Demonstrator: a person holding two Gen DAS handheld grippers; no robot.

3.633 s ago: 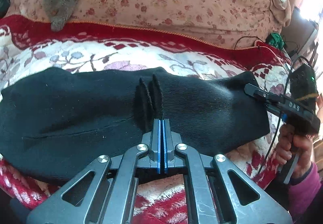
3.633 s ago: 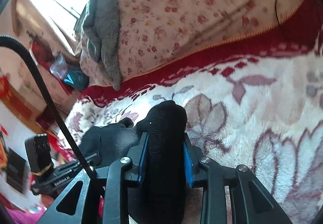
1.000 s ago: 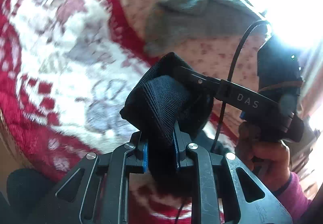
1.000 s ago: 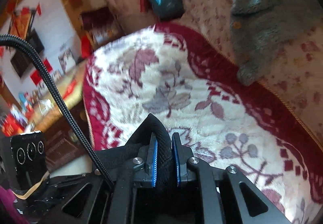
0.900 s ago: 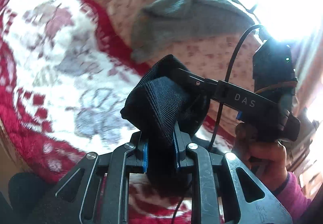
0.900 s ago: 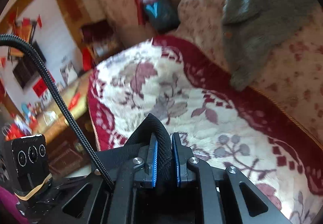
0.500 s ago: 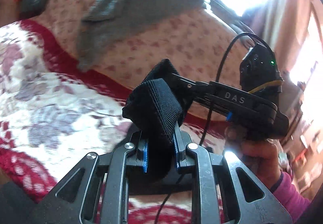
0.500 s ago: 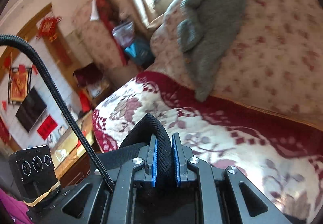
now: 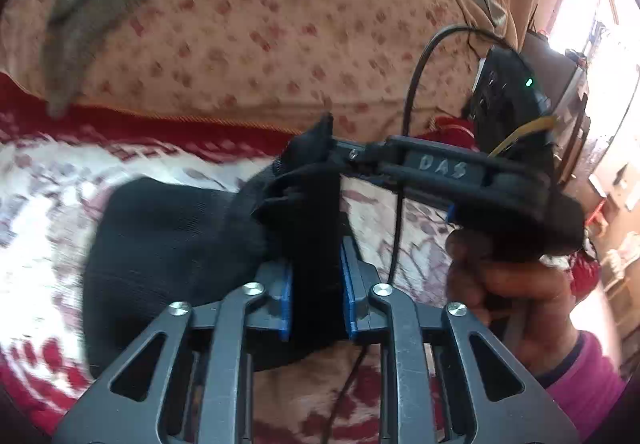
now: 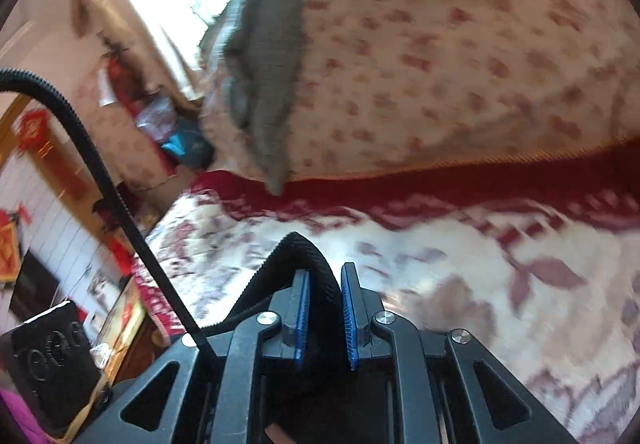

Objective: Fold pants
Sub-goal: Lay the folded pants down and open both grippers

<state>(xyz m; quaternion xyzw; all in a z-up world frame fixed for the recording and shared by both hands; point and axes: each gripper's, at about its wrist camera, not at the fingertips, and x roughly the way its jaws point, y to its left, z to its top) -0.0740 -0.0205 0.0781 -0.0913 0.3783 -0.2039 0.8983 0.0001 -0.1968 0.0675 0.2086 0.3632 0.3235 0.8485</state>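
Note:
The black pants (image 9: 168, 228) hang bunched above the red and white floral blanket (image 9: 44, 179). My left gripper (image 9: 316, 276) is shut on a thick fold of them. My right gripper (image 9: 340, 153) shows in the left wrist view coming in from the right and clamps the same bunch near its top. In the right wrist view, my right gripper (image 10: 324, 284) is shut on a ribbed edge of the pants (image 10: 308, 256). Both views are blurred by motion.
A floral quilt (image 9: 260, 35) is piled behind, with a grey garment (image 9: 84, 3) draped on it. A black cable (image 9: 404, 147) hangs from the right gripper. The person's hand (image 9: 516, 284) holds it. Room furniture (image 10: 60, 244) lies at the left.
Both grippers have swung round with the pants, from facing along the bed toward the quilt. The bunch has dropped lower and more fabric now hangs to the left.

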